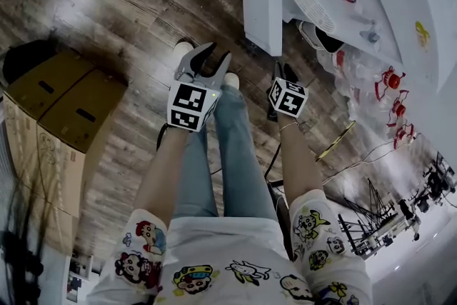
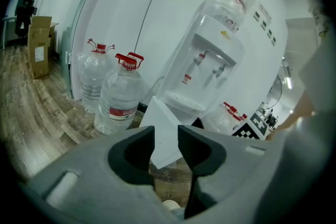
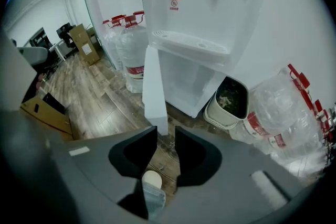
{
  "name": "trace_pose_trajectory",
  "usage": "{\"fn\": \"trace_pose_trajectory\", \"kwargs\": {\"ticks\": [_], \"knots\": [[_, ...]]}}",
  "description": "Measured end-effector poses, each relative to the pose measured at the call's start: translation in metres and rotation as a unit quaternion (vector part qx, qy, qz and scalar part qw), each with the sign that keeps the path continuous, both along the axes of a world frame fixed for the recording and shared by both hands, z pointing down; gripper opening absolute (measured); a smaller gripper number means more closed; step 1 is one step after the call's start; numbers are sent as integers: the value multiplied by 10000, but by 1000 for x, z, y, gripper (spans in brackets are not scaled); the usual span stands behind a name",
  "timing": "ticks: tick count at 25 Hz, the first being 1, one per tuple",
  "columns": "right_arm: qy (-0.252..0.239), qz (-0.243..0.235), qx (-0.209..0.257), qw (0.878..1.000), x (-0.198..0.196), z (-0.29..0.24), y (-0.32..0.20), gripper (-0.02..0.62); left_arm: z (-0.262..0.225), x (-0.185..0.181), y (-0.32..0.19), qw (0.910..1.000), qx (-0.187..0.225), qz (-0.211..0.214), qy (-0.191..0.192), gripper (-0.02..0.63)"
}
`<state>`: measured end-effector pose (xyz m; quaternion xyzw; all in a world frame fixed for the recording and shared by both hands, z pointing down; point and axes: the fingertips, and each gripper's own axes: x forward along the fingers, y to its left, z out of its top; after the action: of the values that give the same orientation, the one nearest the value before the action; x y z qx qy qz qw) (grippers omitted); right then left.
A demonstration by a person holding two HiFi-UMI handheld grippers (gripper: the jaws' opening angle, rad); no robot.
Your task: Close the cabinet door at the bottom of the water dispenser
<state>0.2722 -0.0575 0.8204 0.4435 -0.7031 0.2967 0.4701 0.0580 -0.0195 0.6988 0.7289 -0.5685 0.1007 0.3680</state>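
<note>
Right gripper view has the open cabinet door (image 3: 155,86) standing upright, edge-on just ahead of the right tool (image 3: 165,136), at the foot of the water dispenser (image 3: 205,8), while the left tool (image 2: 166,136) faces its broad outer side; both tools are empty, narrowly parted.

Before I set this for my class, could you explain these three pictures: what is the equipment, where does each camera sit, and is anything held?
There is no robot: a person stands on a wooden floor with a two-jaw gripper in each hand. The head view looks down from a camera on their head. The other two cameras ride on the left gripper and the right gripper, looking along the jaws. They show a white water dispenser whose bottom cabinet door stands open. Beside it stand water bottles and a small bin; cardboard boxes sit on the floor to the person's left. Both grippers are open and hold nothing.
</note>
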Motion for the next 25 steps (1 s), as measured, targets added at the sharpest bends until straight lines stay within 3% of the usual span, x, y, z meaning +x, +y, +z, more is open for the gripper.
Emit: {"fn": "trace_pose_trajectory", "kwargs": {"ticks": [6, 14, 17, 19, 25], "knots": [[-183, -196, -42, 9996, -15, 1, 10, 170, -4, 18, 8, 9998, 13, -198, 25, 132], [-38, -252, 81, 9996, -29, 11, -8, 221, 7, 26, 29, 9990, -128, -417, 35, 130], [51, -284, 55, 9996, -33, 15, -16, 220, 8, 22, 32, 9985, -172, -520, 20, 132], [190, -286, 26, 9994, -32, 18, -18, 178, 9, 18, 32, 9983, -182, -552, 10, 132], [300, -420, 68, 9986, -22, 19, -24, 172, 11, 14, 21, 9983, -142, -561, 31, 130]]}}
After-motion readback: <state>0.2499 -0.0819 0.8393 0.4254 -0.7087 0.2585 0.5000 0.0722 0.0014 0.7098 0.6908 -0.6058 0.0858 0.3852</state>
